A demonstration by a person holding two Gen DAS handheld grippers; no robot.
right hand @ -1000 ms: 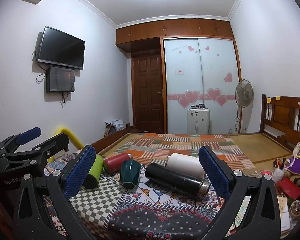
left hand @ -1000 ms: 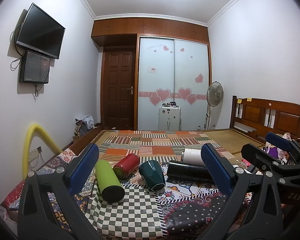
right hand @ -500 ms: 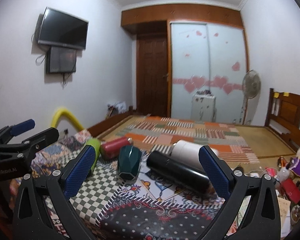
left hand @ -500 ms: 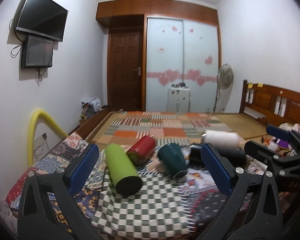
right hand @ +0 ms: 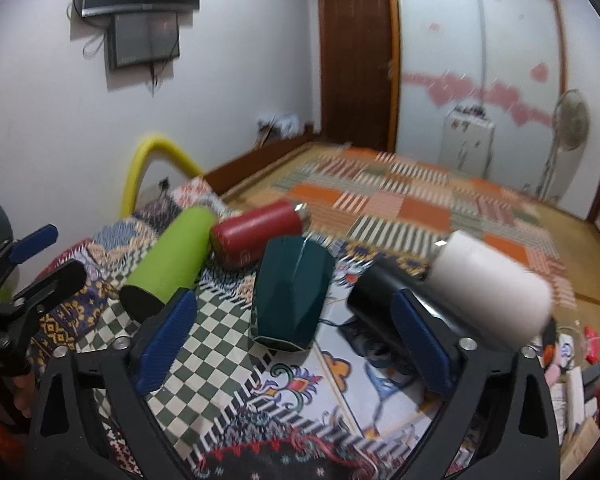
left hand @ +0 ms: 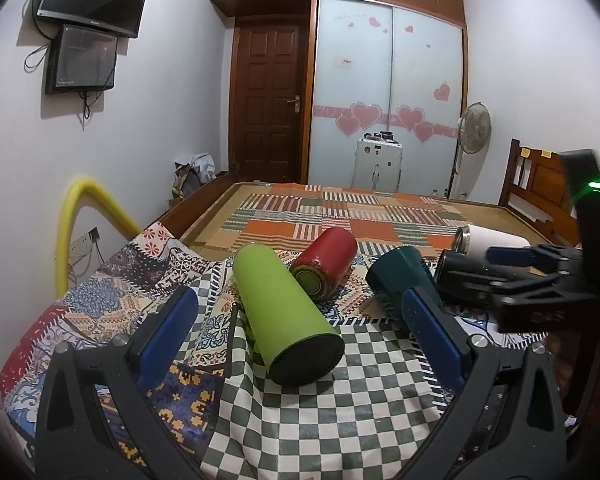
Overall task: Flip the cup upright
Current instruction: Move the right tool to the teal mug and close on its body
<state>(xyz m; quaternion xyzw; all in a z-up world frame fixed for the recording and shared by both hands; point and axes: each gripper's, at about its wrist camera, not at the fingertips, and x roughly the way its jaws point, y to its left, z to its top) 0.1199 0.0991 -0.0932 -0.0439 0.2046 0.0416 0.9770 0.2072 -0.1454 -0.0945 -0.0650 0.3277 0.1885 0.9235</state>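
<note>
Both views have dropped and closed in over the last second; the cups fill more of each frame, so I am descending toward the bed [left hand: 380, 216]; right view blurred, motion ongoing. Left gripper [left hand: 300, 336] released, jaws wide, lime-green tumbler [left hand: 284, 316] lying on its side between them, untouched. Right gripper [right hand: 296, 340] also released, dark teal cup [right hand: 292, 292] on its side centred between its jaws, not yet gripped. Red tumbler [left hand: 326, 266], black flask [right hand: 380, 292] and white tumbler [right hand: 492, 296] lie alongside. I judge this the approach; nothing flipped yet.
</note>
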